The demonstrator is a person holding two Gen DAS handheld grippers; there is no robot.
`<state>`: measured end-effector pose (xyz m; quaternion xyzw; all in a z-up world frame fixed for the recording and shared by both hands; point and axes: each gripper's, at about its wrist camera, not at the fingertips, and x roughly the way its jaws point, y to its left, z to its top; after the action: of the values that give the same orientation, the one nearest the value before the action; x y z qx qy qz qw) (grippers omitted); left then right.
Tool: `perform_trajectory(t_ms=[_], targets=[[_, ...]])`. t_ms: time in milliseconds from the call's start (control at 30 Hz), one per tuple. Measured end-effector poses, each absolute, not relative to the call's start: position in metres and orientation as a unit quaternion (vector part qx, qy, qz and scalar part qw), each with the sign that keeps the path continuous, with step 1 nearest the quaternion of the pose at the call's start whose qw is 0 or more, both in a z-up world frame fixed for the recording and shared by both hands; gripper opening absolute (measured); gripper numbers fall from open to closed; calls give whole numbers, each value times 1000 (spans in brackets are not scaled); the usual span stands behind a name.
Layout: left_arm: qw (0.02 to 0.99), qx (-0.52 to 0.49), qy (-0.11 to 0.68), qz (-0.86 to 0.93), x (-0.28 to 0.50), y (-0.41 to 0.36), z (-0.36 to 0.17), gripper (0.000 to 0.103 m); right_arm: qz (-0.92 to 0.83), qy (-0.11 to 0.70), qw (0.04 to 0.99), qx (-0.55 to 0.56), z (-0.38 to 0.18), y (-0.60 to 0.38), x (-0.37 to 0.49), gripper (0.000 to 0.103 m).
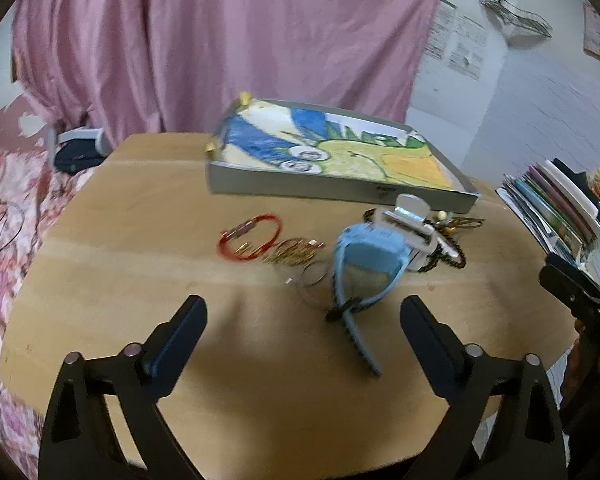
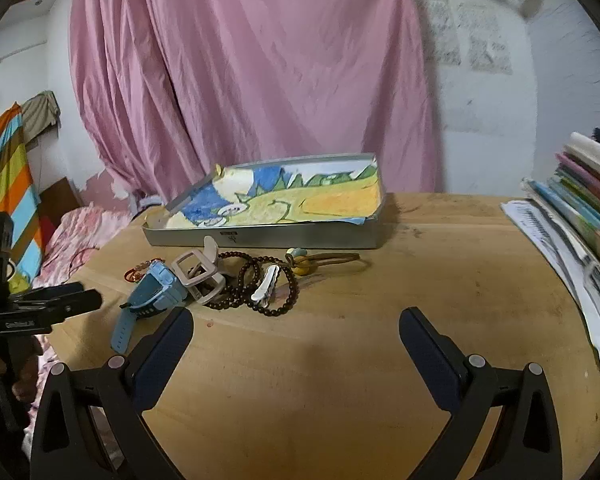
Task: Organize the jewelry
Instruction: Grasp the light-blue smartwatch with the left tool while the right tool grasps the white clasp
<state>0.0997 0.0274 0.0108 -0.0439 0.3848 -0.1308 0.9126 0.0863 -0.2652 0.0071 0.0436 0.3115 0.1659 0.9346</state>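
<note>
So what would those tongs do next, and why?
Probably ease the open left tongs forward over the blue watch, the nearest piece. Both tongs hold nothing, and the lined tray behind has no jewelry showing in it.

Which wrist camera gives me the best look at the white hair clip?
The right wrist view: the white hair clip lies unobstructed on the dark bead bracelet. In the left wrist view only a blurred sliver shows behind the blue watch.

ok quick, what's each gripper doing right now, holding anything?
Left gripper: open, holding nothing, above the table.
Right gripper: open, holding nothing.
</note>
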Motion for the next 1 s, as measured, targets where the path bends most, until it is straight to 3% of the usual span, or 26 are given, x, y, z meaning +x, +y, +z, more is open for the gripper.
perform_trajectory(t_ms=[100, 267, 400, 467, 600, 733, 867, 1000], targets=[[908, -31, 394, -139, 114, 15, 9, 72, 193, 327, 924, 46, 12, -262, 100, 100], [897, -24, 417, -147, 132, 6, 2, 51, 254, 353, 899, 59, 21, -246, 129, 72], [888, -24, 435, -150, 140, -1, -6, 37, 284, 370, 882, 71, 21, -231, 150, 57], [883, -27, 443, -155, 144, -2, -8, 32, 297, 378, 874, 71, 21, -219, 162, 48], [878, -27, 452, -155, 150, -4, -10, 19, 309, 396, 862, 65, 18, -201, 185, 43], [875, -29, 455, -163, 154, -5, -10, 11, 306, 418, 854, 48, 7, -187, 203, 19], [876, -30, 454, -160, 156, -3, -11, 1, 322, 441, 836, 52, -7, -182, 212, 9], [876, -43, 450, -165, 149, 2, -8, 1, 331, 428, 839, 55, -6, -185, 204, 5]])
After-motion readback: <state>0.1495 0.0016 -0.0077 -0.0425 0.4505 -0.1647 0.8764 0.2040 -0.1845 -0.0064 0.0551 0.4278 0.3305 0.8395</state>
